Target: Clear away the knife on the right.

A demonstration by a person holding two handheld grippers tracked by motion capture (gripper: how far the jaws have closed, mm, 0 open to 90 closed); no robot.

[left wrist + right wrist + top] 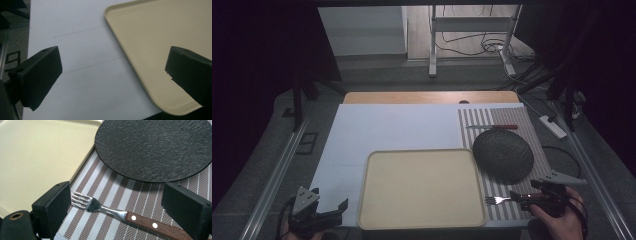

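1. At the near left corner of the bench we saw the left gripper (328, 212) hovering over the white sheet (387, 125), jaws wide apart and empty, just beside the near left corner of the beige tray (422, 187).
2. The tray lay bare at the middle of the near edge.
3. On the striped mat (492, 117), the dark round plate (503, 154) sat right of the tray; a red-handled knife (494, 127) lay beyond it toward the far edge.
4. The fork (120, 213) lay on the mat near the near right corner, tines toward the tray.
5. The right gripper (116, 206) had its jaws apart, either side of the fork, not yet closed.
6. We judged the fork light, stiff, with slippery steel; the riveted wooden handle (160, 227) looked the better hold.
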